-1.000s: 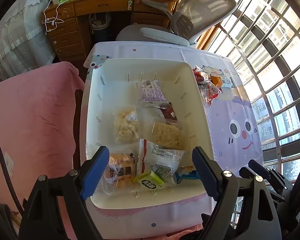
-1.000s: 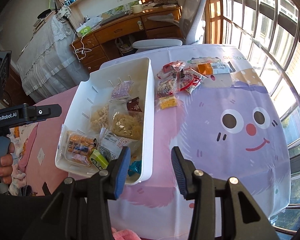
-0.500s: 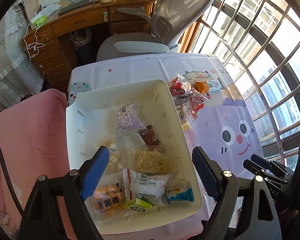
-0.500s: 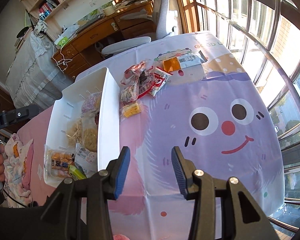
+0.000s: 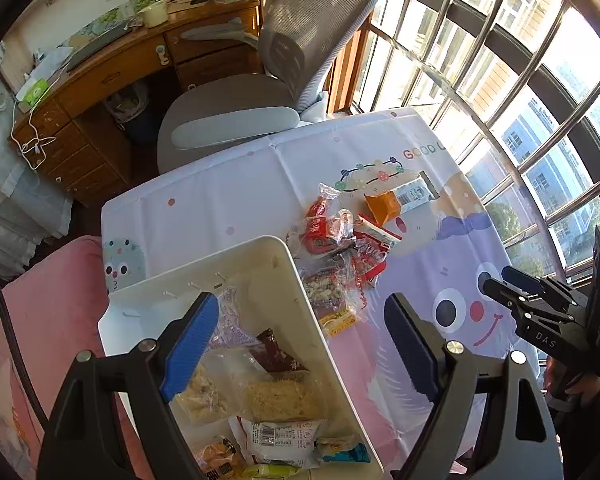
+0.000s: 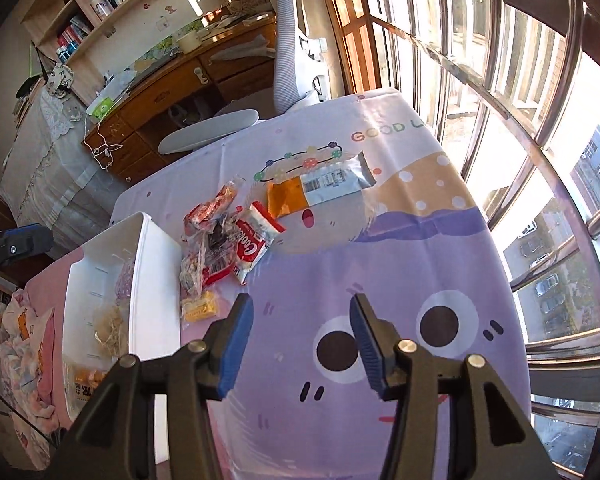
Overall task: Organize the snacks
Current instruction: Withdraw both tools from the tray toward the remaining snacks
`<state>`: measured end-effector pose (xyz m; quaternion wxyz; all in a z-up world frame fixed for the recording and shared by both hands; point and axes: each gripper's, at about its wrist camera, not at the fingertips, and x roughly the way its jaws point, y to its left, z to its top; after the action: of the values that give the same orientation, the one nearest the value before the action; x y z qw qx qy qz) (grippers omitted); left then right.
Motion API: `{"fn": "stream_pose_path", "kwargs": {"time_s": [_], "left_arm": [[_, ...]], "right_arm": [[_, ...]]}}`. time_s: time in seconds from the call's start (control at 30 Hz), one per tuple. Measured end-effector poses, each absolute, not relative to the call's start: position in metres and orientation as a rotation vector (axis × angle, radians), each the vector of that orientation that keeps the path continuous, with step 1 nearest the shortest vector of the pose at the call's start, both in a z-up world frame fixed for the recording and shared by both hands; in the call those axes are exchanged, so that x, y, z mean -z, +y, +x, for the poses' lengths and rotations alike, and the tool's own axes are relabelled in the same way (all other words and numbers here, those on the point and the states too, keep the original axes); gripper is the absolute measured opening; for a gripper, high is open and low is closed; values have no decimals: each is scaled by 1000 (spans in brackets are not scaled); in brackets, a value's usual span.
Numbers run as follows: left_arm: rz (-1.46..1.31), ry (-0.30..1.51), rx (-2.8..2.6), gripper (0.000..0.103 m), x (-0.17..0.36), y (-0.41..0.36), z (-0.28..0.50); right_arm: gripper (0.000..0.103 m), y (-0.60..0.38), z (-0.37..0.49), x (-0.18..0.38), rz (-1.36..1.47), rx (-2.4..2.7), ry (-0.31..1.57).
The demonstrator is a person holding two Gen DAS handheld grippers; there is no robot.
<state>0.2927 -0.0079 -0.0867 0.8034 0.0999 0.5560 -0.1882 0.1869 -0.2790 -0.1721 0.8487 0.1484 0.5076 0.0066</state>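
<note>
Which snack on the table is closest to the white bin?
The small yellow packet, lying apart from the red pile, right beside the white bin; the others lie farther up the tablecloth.

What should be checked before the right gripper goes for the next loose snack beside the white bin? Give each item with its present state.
1. Right gripper empty: ok, jaws have just been opening and nothing sits between them.
2. Left gripper empty: ok, jaws wide, holding nothing.
3. Loose snacks within view: ok, the pile of red packets and the small yellow packet lie on the tablecloth beside the white bin.
4. Room in the bin: ok, its far end looks bare.
5. Nearest target free: ok, the yellow packet lies flat, apart from the bin wall.
6. Right gripper lined up on a snack: not ok, it points at bare cloth.
</note>
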Motion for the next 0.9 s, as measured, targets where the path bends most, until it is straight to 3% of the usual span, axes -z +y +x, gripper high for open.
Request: {"fn": "stream_pose_path", "kwargs": {"time_s": [0.43,0.9], "left_arm": [[391,1275,495,84,125,-85,370],[466,1494,468,84,206,-105,409]], "right_arm": [[67,-301,273,205,286,5,1045],[68,-301,331,256,396,14,1138]]}}
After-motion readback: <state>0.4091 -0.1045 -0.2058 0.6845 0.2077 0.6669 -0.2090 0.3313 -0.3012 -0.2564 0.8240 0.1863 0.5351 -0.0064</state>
